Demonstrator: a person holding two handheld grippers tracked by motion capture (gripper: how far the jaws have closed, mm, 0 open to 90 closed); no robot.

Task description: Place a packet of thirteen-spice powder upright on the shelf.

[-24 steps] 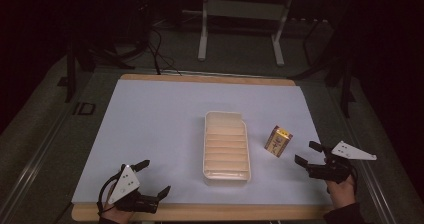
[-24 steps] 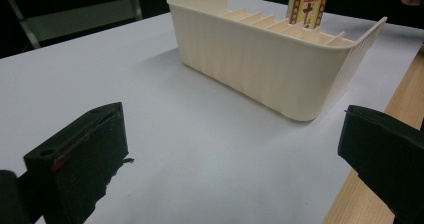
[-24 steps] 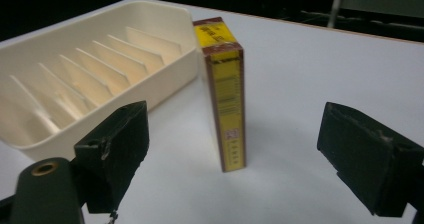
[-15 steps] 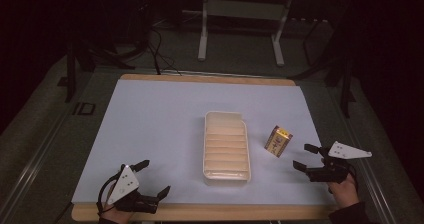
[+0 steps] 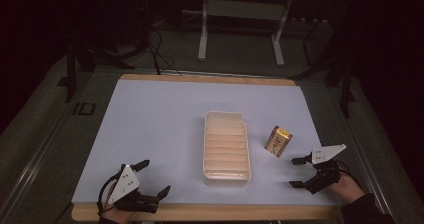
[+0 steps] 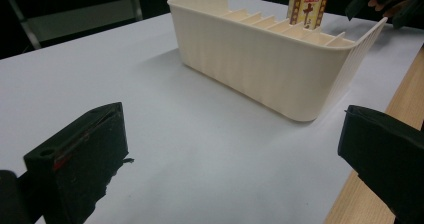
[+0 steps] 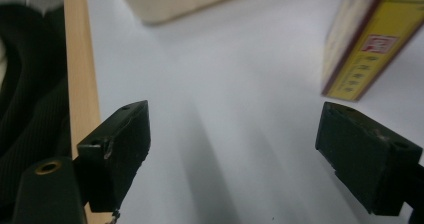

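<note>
Jaws of the right gripper point(image 5: 299, 172) are spread wide and empty near the small yellow cardboard box point(image 5: 278, 141), seemingly for grasping, while the left gripper point(image 5: 153, 178), equally open and empty, is parked at the table point(image 5: 160, 114) edge beside the cream ribbed plastic tray point(image 5: 226, 145).

High view: overhead from near edge, facing 12 o'clock, far off. Left gripper view: low, close, tray point(image 6: 270, 69) ahead at 1 o'clock. Right gripper view: low, very close. All share tray point(image 5: 226, 145), box point(image 5: 278, 140).
</note>
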